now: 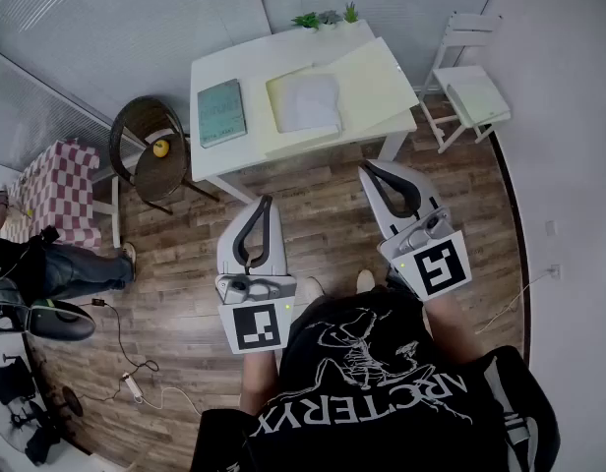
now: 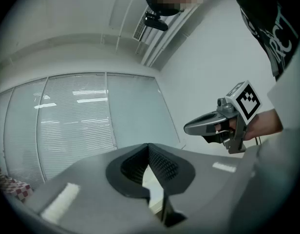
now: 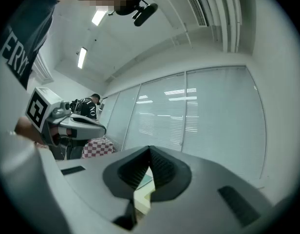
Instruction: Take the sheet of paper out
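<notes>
Checkered table (image 1: 57, 190) far left of the counter (image 1: 283, 52). Round dark chair (image 1: 126, 126) just off the counter's left front corner, with a small yellow object (image 1: 161, 148) on its seat. Teal book (image 1: 221, 112) flat on the counter's left part. Left tool (image 1: 265, 203) on the near side of the counter, held level over the wood floor (image 1: 323, 214) and well apart from the counter; jaws together, tips meeting, nothing between them. Sheet of paper (image 1: 308, 103) lies at the counter's middle, on top of a pale yellow folder (image 1: 372, 87) that spreads to the counter's right edge. Plants (image 1: 323, 18) at the counter's far edge. Right tool (image 1: 367, 168) near the counter's front right, not touching it; jaws closed together, empty. White chair (image 1: 470, 91) right of the counter.
</notes>
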A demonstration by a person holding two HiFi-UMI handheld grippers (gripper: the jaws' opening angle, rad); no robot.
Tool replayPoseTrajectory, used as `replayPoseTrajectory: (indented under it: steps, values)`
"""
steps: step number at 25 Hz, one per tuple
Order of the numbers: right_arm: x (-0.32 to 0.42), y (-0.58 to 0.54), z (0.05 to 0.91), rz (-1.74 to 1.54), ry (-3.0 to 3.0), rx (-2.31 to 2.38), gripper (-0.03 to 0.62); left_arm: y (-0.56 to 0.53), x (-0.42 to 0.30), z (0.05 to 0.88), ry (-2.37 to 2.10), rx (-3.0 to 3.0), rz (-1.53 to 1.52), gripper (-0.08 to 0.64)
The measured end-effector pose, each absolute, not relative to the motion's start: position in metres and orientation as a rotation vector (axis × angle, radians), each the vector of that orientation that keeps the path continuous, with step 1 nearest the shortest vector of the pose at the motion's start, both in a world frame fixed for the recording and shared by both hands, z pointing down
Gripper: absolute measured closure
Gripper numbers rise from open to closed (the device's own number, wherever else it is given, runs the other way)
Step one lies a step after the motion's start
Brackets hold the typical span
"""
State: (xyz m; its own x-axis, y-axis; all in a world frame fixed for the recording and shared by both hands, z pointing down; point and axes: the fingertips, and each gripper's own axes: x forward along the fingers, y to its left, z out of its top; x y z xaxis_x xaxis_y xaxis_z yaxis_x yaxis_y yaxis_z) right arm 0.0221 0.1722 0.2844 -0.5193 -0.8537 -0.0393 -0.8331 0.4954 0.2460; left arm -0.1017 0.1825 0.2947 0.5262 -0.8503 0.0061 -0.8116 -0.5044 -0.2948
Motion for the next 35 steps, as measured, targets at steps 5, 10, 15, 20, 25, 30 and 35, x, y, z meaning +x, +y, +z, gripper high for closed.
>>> replayPoseTrajectory:
  steps: [5, 10, 15, 20, 25, 30, 35]
  values:
    - [0.022, 0.168, 0.283, -0.377, -2.639, 1.495, 0.58, 0.179, -0.102, 0.293, 1.402, -2.508, -0.219, 0.549]
    - [0.025, 0.166, 0.282, -0.377, -2.658, 1.506, 0.578, 0.175, -0.1, 0.296, 1.399, -2.512, -0.24, 0.549]
    - [0.031, 0.159, 0.284, -0.358, -2.656, 1.516, 0.578, 0.168, -0.096, 0.301, 1.396, -2.525, -0.259, 0.549]
    - [0.04, 0.155, 0.289, -0.339, -2.656, 1.511, 0.578, 0.162, -0.086, 0.305, 1.398, -2.537, -0.266, 0.549]
    - [0.06, 0.149, 0.294, -0.323, -2.667, 1.487, 0.578, 0.151, -0.068, 0.307, 1.412, -2.519, -0.278, 0.549]
    - [0.09, 0.141, 0.304, -0.283, -2.687, 1.449, 0.578, 0.142, -0.045, 0.305, 1.455, -2.472, -0.265, 0.549]
    - [0.097, 0.115, 0.314, -0.258, -2.711, 1.404, 0.578, 0.122, -0.041, 0.317, 1.497, -2.469, -0.292, 0.549]
